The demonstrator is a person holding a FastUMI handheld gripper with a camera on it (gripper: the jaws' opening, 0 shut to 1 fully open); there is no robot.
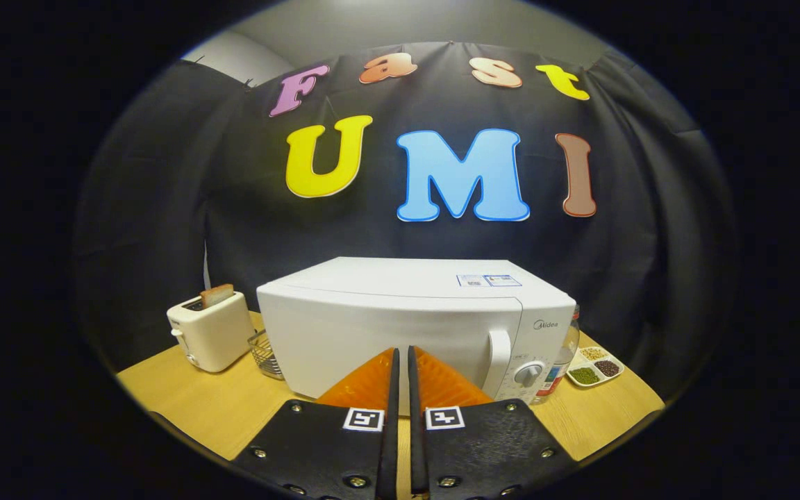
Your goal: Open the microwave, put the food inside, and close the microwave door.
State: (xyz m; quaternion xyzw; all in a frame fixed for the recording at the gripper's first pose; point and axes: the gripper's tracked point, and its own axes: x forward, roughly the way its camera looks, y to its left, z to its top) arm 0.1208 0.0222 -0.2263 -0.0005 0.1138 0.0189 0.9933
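Gripper view: hand-held gripper (401, 361) narrow, fingers nearly together, holding nothing, short of the microwave (400, 326) on the tabletop (185, 396). Door closed; handle (498, 354) right of fingers. Food not identifiable. Risks: closed fingers can't hook handle; pull may drag microwave into toaster (211, 333) or sectioned dish (596, 366).

The tool (401, 361) points level and forward; its fingers nearly touch, holding nothing.

Dim booth, sharp centre, fisheye warp twd edges.
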